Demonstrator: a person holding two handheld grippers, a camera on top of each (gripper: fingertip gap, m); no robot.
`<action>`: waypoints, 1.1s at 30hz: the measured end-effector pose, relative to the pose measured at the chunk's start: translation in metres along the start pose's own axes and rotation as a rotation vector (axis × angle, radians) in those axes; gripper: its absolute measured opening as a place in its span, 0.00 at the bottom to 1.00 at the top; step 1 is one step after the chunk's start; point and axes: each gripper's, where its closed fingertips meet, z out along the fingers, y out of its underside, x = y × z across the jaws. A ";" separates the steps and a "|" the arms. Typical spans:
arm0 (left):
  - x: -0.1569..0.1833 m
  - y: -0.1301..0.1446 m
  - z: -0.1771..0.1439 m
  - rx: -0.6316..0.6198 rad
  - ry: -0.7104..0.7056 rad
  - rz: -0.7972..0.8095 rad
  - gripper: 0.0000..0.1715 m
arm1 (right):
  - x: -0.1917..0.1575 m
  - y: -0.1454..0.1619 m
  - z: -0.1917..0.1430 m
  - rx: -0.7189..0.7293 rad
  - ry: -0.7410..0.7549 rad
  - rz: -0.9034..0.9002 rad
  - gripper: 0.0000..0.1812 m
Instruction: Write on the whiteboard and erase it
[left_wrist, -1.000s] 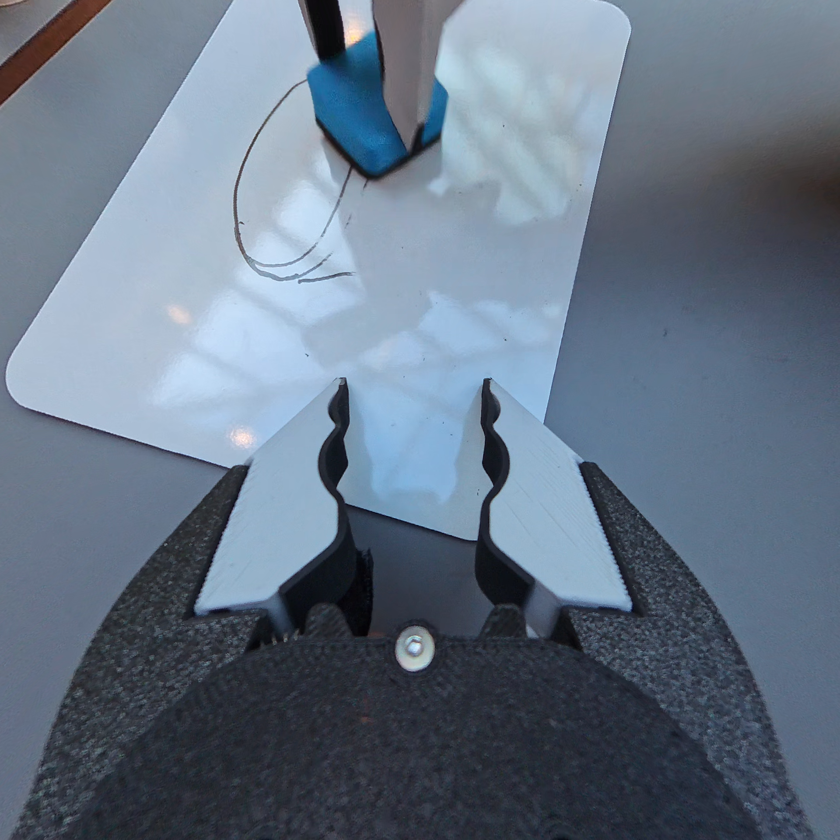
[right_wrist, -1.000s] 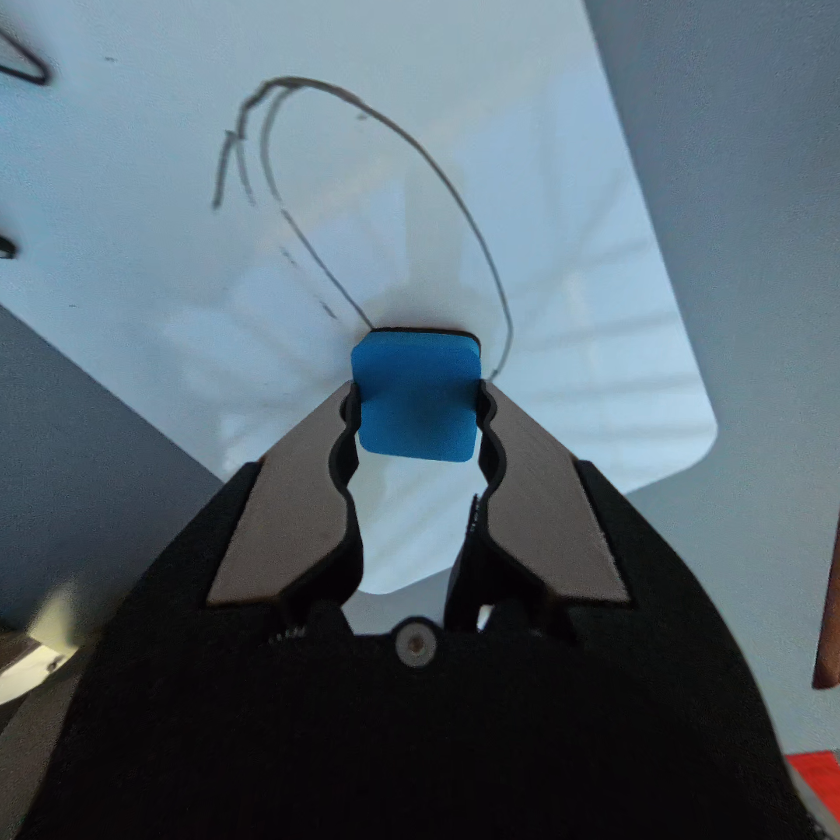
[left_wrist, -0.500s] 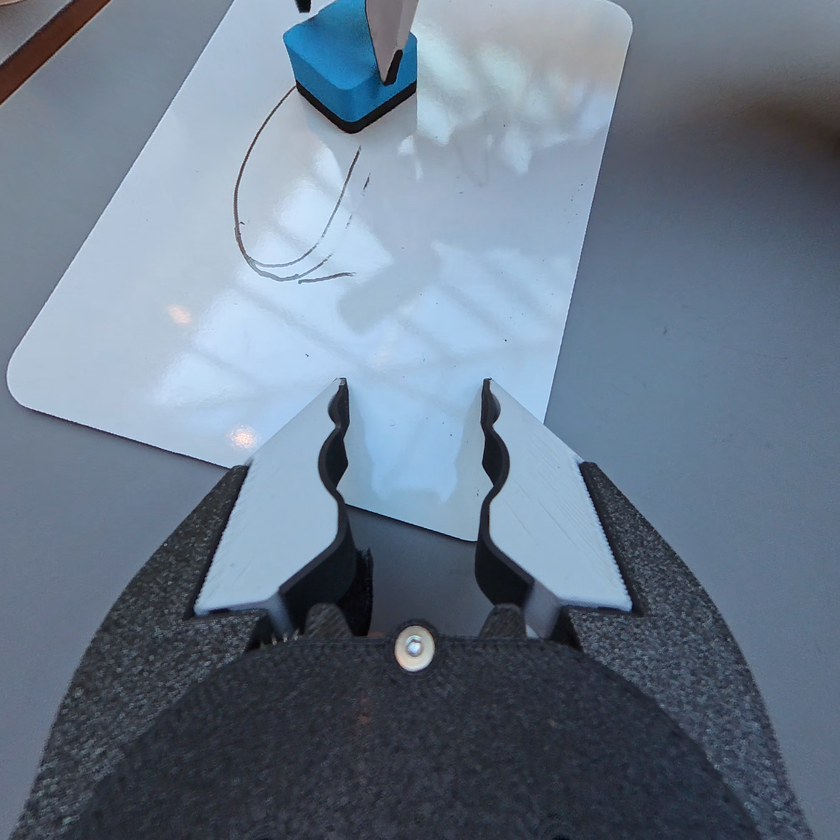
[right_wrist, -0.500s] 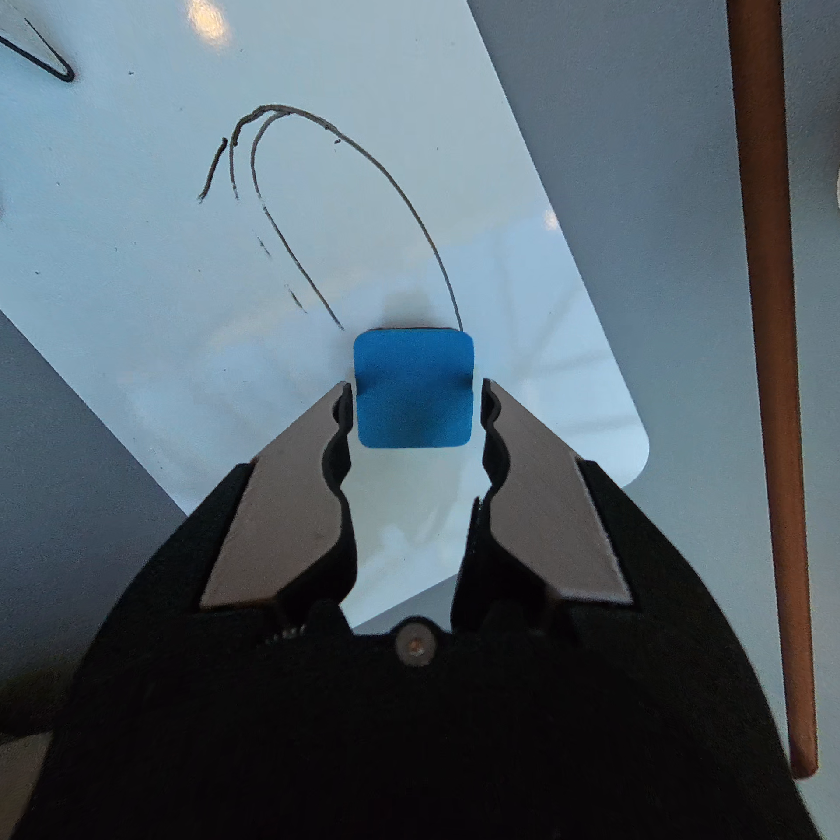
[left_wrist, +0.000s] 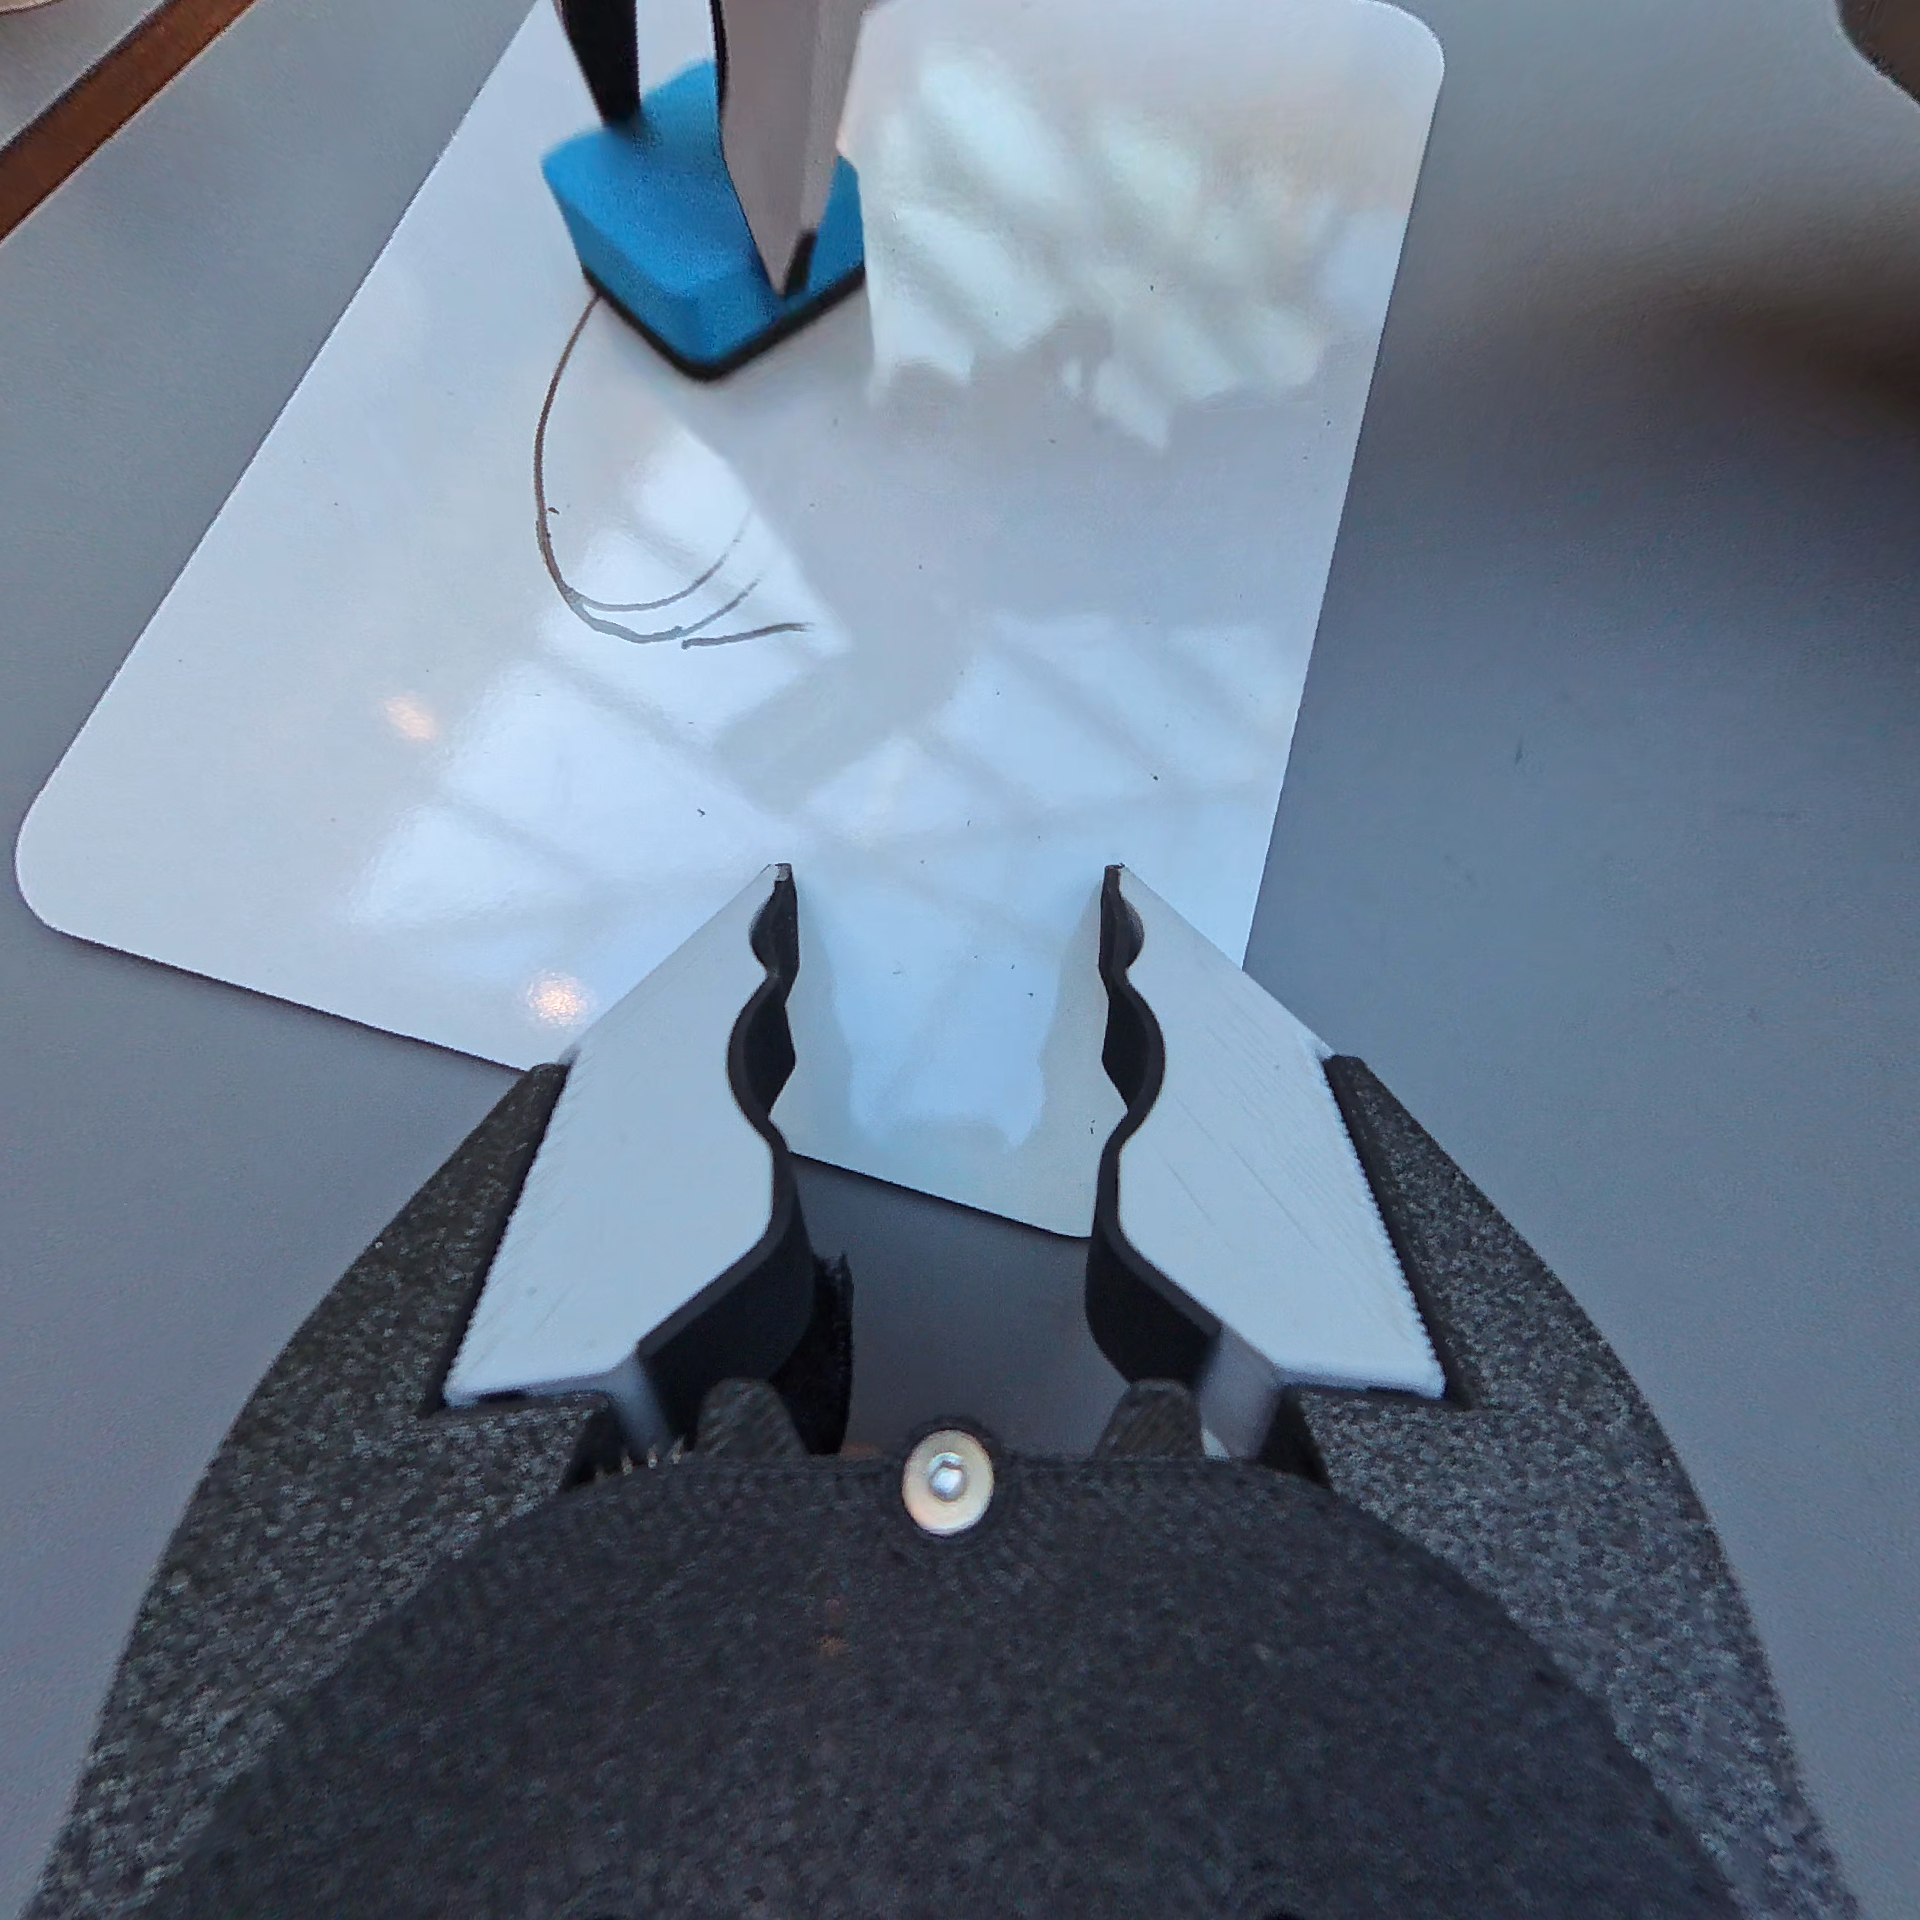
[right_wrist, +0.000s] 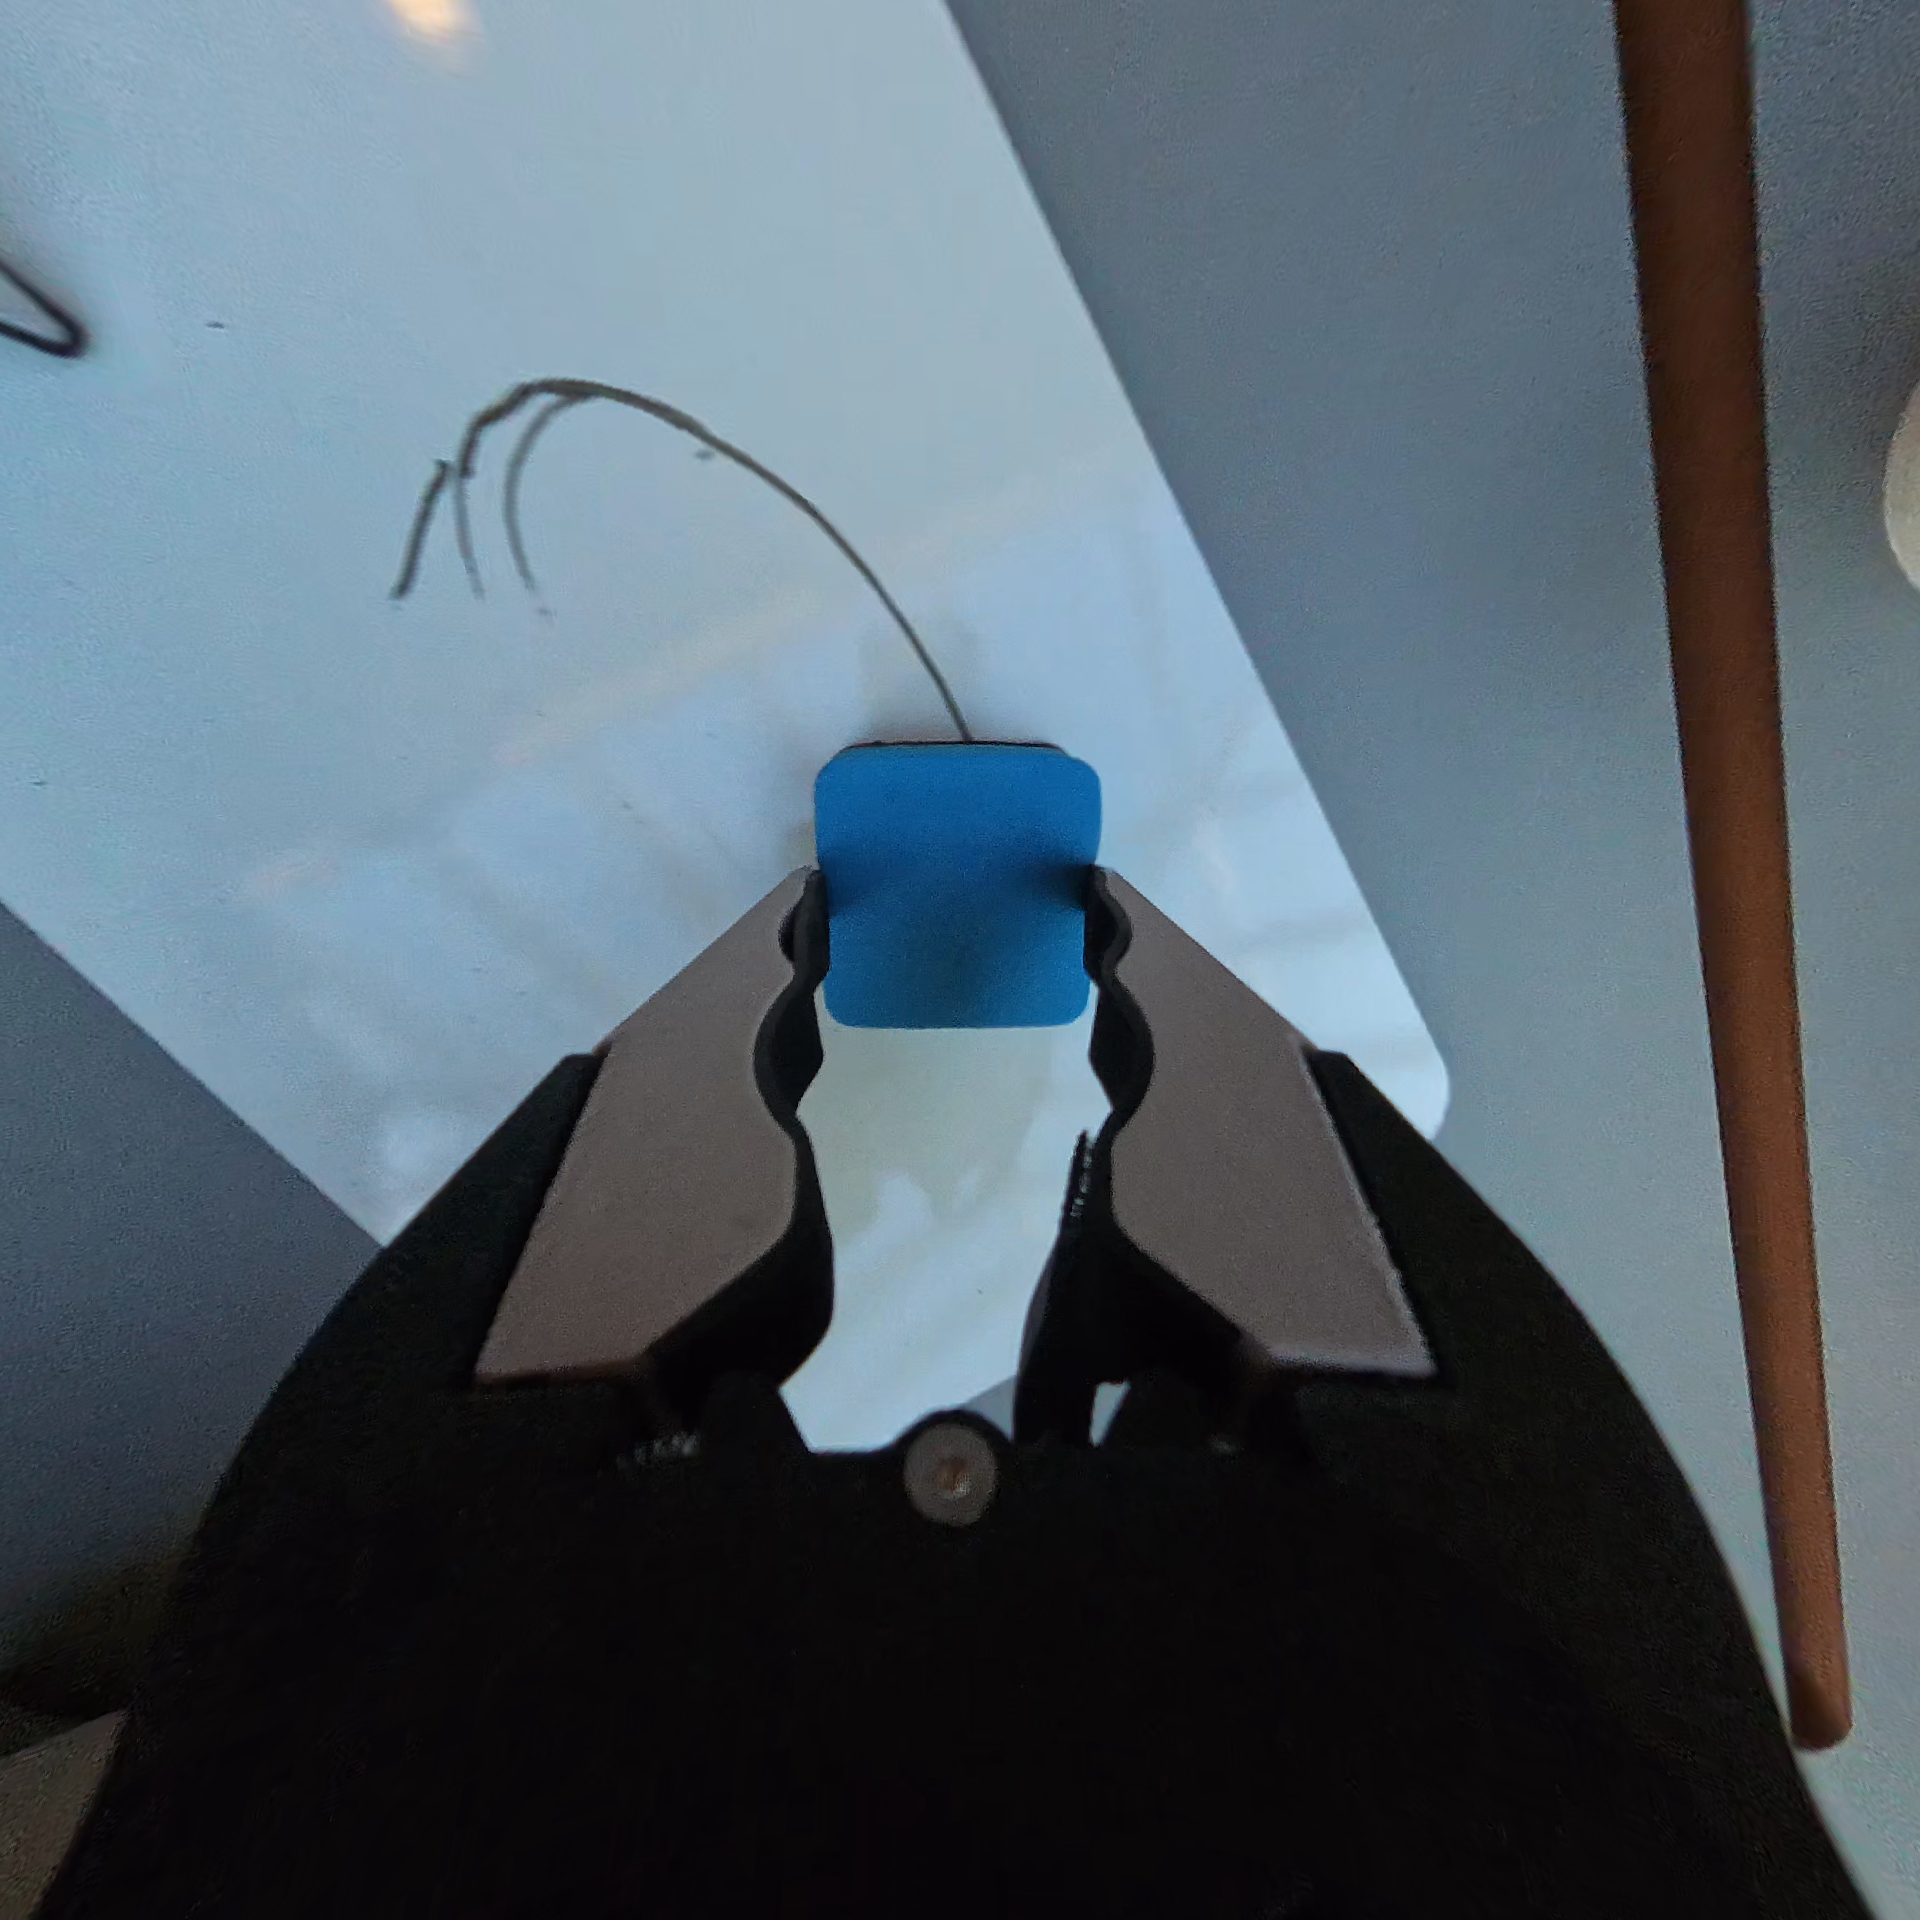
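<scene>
Left view: brown edge strip (left_wrist: 94, 135) at the far left, grey table (left_wrist: 1558, 831) all around. The white board (left_wrist: 1039, 623) lies flat on the table. Thin dark marks (left_wrist: 545, 468) curve down its left half and end in a few short strokes near the middle. The left tool (left_wrist: 945, 883) hangs over the board's near corner, jaws apart, nothing between them, and well apart from the marks. Whether it touches the board can't be told.

Right view: marks (right_wrist: 727, 468) arc from upper left down to the eraser (right_wrist: 956, 883). The right tool (right_wrist: 951, 883) is clamped on the blue eraser, one fingertip on each side and the foam slightly pinched. The eraser's dark felt face sits down on the board (right_wrist: 312, 831), at the upper end of the curve and near the board's far left edge. The grip looks centred and square. A brown rod (right_wrist: 1714, 727) runs along the right.
</scene>
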 end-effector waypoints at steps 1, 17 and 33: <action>0.000 0.000 0.000 0.000 -0.001 0.001 0.35 | 0.019 0.010 -0.002 -0.011 0.010 0.065 0.27; -0.001 0.000 0.000 -0.001 0.000 0.000 0.35 | -0.027 -0.053 0.013 0.033 -0.059 -0.059 0.27; -0.001 -0.001 0.001 0.000 0.005 0.001 0.35 | -0.122 -0.064 0.012 0.078 -0.101 -0.263 0.27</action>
